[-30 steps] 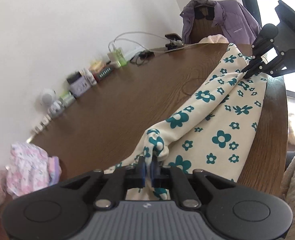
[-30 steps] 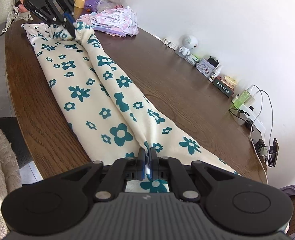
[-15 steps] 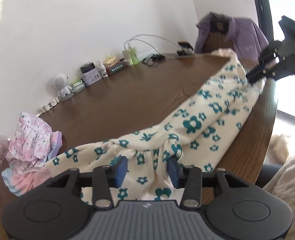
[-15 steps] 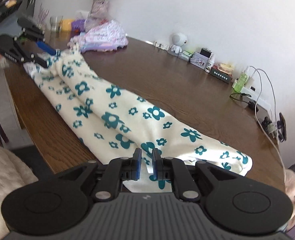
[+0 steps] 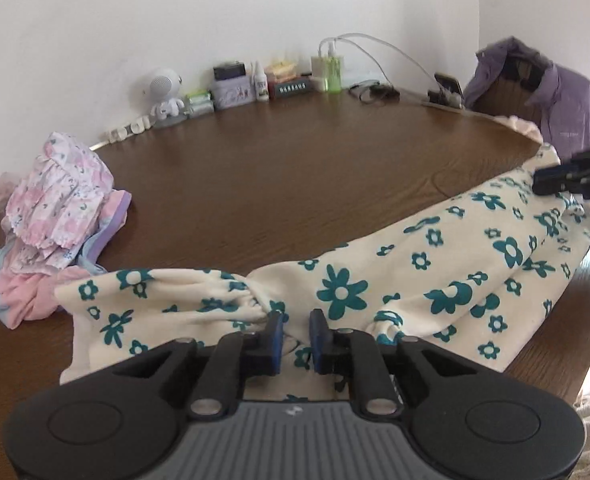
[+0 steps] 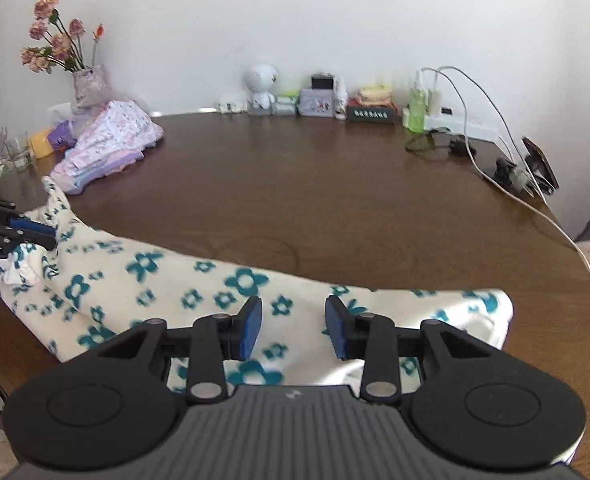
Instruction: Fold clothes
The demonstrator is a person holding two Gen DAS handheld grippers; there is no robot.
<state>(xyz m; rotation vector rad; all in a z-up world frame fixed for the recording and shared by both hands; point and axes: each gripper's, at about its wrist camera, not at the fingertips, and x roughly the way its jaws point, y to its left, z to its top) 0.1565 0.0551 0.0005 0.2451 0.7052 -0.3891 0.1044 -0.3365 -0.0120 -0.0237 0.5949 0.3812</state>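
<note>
A cream garment with teal flowers (image 5: 435,276) lies folded lengthwise along the near edge of the brown table (image 5: 295,184); it also shows in the right wrist view (image 6: 199,292). My left gripper (image 5: 296,334) is open just above its gathered waistband end, holding nothing. My right gripper (image 6: 293,330) is open wide above the other end, empty. Each gripper shows at the edge of the other's view: the right one (image 5: 567,178), the left one (image 6: 19,232).
A stack of folded pink and lilac clothes (image 5: 55,216) sits at the table's left. Small bottles, a white toy robot (image 6: 261,88), a power strip with cables (image 6: 461,124) and a flower vase (image 6: 87,84) line the wall. A purple jacket (image 5: 551,96) hangs on a chair.
Both grippers let go of the garment and opened; the right one opened wider. The garment dropped flat on the table. Both grippers swung to face the wall.
</note>
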